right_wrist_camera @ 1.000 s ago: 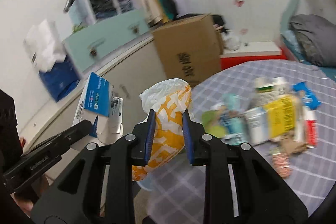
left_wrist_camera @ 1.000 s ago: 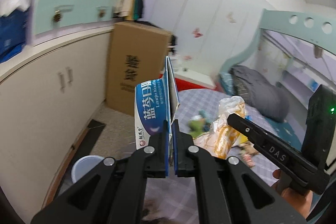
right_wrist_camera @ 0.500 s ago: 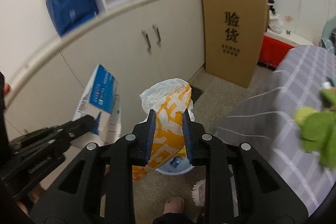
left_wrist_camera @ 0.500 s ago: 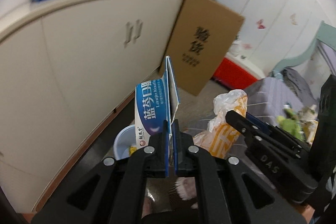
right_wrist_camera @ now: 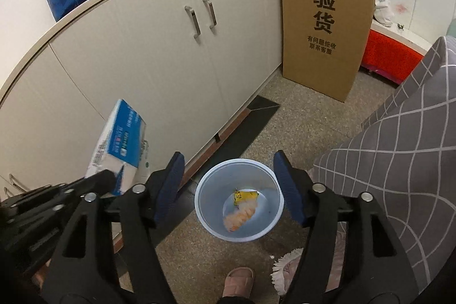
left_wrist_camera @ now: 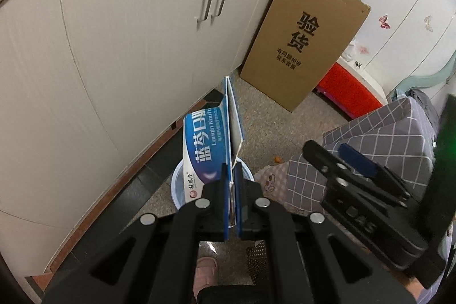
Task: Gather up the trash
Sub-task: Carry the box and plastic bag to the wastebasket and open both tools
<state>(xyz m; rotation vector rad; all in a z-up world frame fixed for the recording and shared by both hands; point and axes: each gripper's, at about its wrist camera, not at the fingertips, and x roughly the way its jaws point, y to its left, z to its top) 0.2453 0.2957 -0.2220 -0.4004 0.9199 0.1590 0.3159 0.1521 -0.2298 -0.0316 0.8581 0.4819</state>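
Released since the earlier frame, the orange bag lies in the bin at lower centre, under the spread-open right gripper. Left view: left gripper clamps the blue carton at centre above the bin; opening off-centre could drop it on the floor.

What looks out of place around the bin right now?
Nothing is spilled: the orange wrapper lies inside the bin. A small orange scrap lies on the floor by the checked cloth. The blue box is crumpled.
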